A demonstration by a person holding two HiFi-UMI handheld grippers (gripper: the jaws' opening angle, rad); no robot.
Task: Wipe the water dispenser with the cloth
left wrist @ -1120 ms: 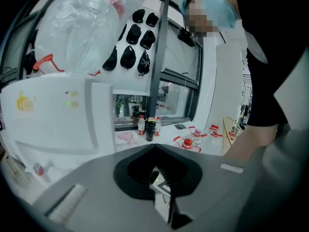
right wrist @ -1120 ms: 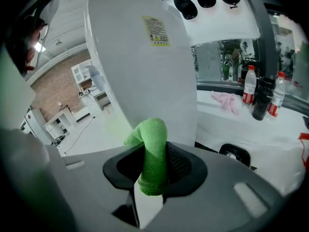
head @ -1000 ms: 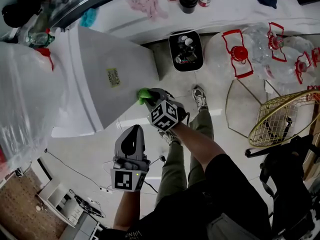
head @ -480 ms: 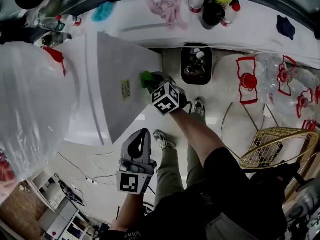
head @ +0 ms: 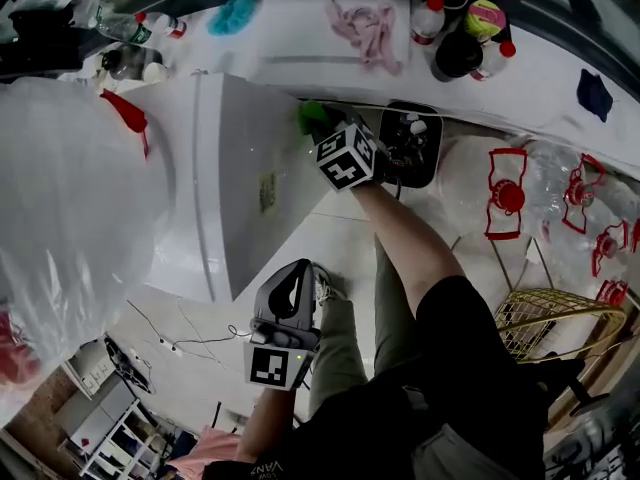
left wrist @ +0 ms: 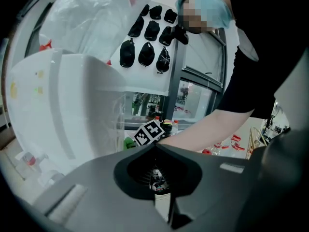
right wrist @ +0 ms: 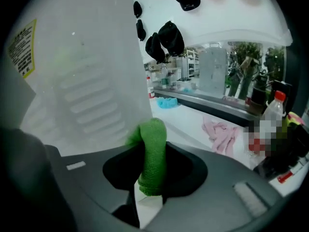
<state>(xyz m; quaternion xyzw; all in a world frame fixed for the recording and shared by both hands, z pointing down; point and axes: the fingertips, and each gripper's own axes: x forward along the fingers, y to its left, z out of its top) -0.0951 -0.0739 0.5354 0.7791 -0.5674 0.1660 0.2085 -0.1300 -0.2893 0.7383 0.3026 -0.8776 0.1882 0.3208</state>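
Cluttered white counter (head: 300,63) behind. My right gripper (right wrist: 150,187) jaws clamped on green cloth (right wrist: 152,153), lower end hidden, long axis upright, tip against water dispenser (right wrist: 82,81) side. My left gripper (left wrist: 157,187) jaws together, empty.

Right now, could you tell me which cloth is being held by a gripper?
The green cloth, clamped in the right gripper; the pink cloth and the teal cloth lie loose on the white counter.
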